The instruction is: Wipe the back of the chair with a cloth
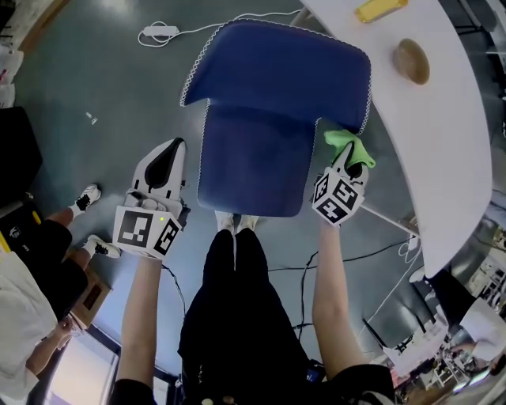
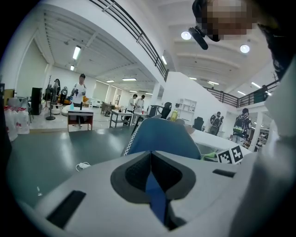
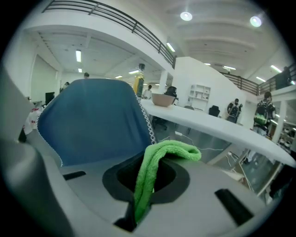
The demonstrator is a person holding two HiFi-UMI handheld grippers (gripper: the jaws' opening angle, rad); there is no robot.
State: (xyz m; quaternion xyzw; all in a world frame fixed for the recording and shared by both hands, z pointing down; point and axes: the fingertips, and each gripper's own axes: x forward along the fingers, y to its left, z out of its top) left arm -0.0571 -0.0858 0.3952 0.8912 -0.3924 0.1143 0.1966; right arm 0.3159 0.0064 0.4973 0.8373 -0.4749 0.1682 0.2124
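Your right gripper (image 1: 353,164) is clamped on the one green cloth (image 1: 345,143). The cloth's long axis runs along the jaws: it rises out of the pinch, passes the tips and folds over to the right at its free end. It sits just beside the right edge of the chair (image 1: 261,150) back, near the top, and I cannot tell whether it touches the fabric. There is one chair, blue with white edge stitching. Its back stands upright with the rear face toward you, and the seat points away from you, toward the white worktop (image 1: 455,119) that curves along your right. Your left gripper (image 1: 176,147) hangs on the other side of the chair back, near it but apart, aimed the same way as the right one. Its jaws are drawn together to a narrow slit; a thin blue sliver shows in that slit, and I cannot tell what it is. That makes two grippers, one at each side of the back. On the worktop lie two things, well apart from the cloth: a yellow item (image 1: 381,9) and a brown bowl (image 1: 412,61).
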